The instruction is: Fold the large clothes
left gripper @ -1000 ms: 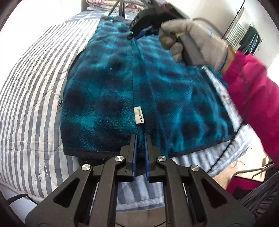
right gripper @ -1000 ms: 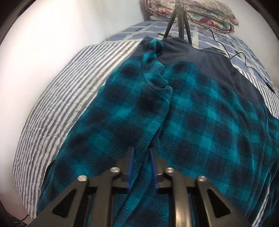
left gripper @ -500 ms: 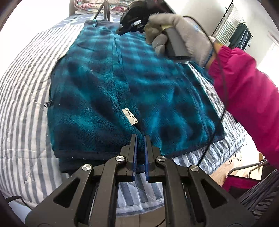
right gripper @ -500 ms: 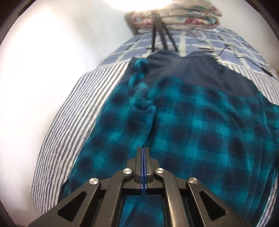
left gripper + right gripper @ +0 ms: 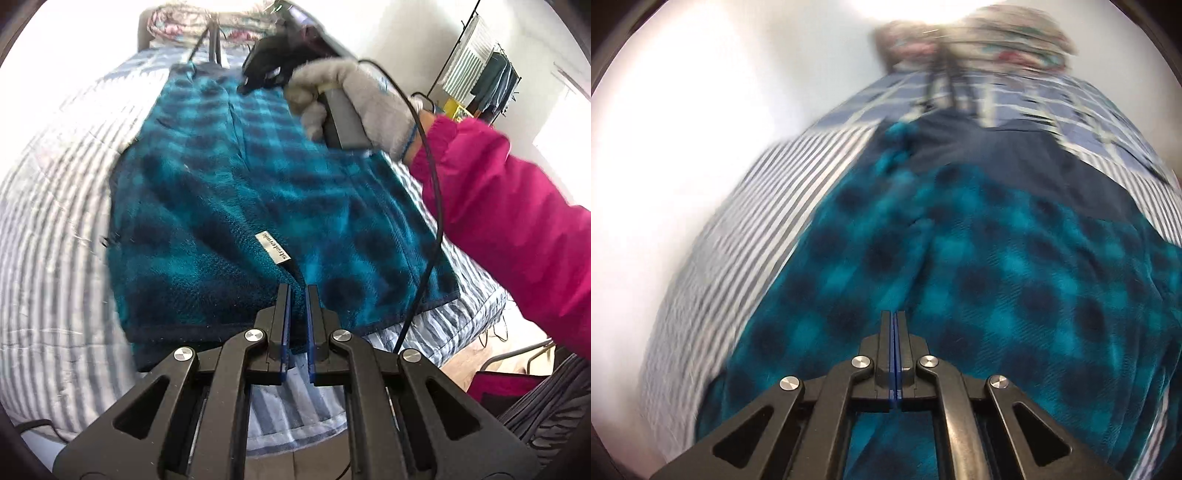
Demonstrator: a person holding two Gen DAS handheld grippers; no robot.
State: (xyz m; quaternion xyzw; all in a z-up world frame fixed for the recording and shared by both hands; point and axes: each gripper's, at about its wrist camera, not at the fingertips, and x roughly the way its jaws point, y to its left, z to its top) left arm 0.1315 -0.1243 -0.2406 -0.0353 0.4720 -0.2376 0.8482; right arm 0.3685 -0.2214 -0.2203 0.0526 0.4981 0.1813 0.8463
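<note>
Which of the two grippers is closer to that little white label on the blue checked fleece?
Left. The left gripper sits just below the white label; the right gripper hovers at the fleece's far end.

The right tongs (image 5: 894, 314) have closed empty above the fleece (image 5: 997, 277).

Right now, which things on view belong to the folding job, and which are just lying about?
Job:
- teal plaid fleece
- left tool
- right tool

Lying about:
- striped bedspread
- folded floral quilt
- tripod
- clothes rack
</note>
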